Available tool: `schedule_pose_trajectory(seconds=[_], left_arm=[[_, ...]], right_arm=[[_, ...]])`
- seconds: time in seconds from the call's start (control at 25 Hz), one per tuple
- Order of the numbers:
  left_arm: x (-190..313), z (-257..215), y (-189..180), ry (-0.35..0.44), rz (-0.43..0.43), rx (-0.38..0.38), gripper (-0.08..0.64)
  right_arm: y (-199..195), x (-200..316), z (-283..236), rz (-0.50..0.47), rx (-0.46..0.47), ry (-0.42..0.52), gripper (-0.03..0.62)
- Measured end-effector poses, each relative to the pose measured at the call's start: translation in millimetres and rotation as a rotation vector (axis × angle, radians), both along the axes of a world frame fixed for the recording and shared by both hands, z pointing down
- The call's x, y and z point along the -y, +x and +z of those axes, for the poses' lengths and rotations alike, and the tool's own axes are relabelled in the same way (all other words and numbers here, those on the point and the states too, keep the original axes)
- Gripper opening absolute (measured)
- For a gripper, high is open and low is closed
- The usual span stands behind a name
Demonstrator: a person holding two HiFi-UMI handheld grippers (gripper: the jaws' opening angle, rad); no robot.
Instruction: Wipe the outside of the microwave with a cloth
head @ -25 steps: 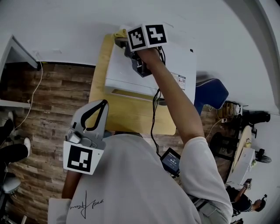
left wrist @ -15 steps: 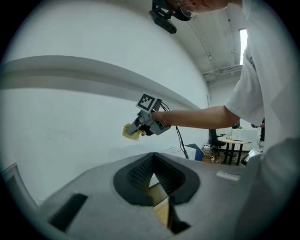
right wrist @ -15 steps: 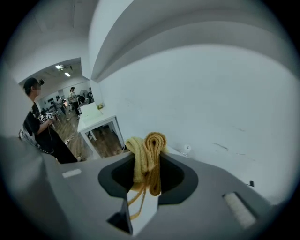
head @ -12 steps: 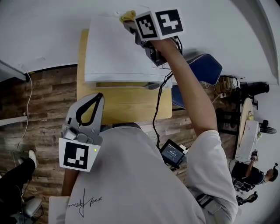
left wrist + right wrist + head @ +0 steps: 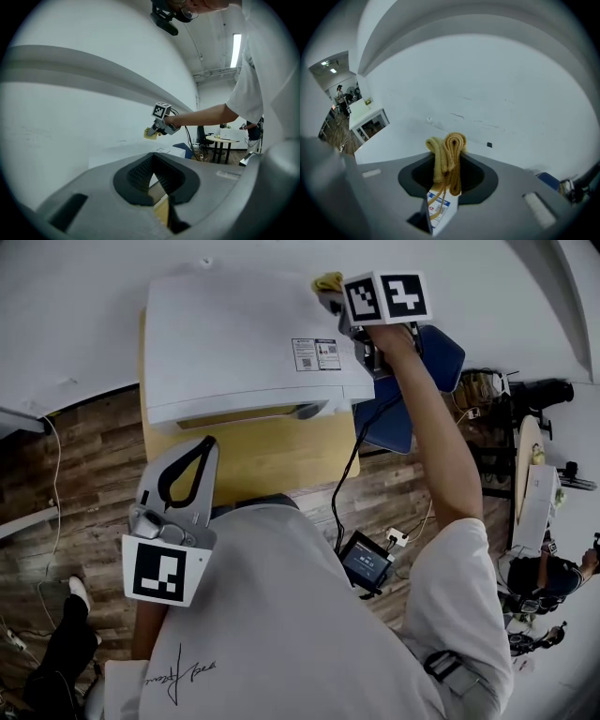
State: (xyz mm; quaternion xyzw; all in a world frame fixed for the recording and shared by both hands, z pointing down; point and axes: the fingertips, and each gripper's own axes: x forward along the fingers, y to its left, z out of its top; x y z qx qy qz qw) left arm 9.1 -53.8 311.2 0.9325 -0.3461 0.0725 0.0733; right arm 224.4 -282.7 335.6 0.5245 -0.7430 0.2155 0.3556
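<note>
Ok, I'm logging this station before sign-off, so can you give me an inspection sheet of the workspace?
Surface: wooden table, mostly taken up by the microwave.
Job's things: white microwave; yellow cloth at its far right top corner.
Clutter: nothing seen.
Grippers: right tool shut on the cloth; left tool shut, empty, near the body.
Cables: black cable hangs from the right tool.
Surroundings: wood floor, blue chair, white wall.
</note>
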Motion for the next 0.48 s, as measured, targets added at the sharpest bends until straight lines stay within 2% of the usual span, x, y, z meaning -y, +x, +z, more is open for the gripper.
schedule_pose_trajectory(seconds=[0.2,0.48], left_arm=[[3.3,3.4,10.4,-0.022,0.000,0.002,-0.008],[4.9,9.1,29.0,-0.027,0.023,0.020,-0.008]], right_arm=[[58.3,-8.1,18.7,0.105,0.013,-0.030,0.120],[103.0,-19.0,35.3,0.153,-0.093,-0.031,0.120]])
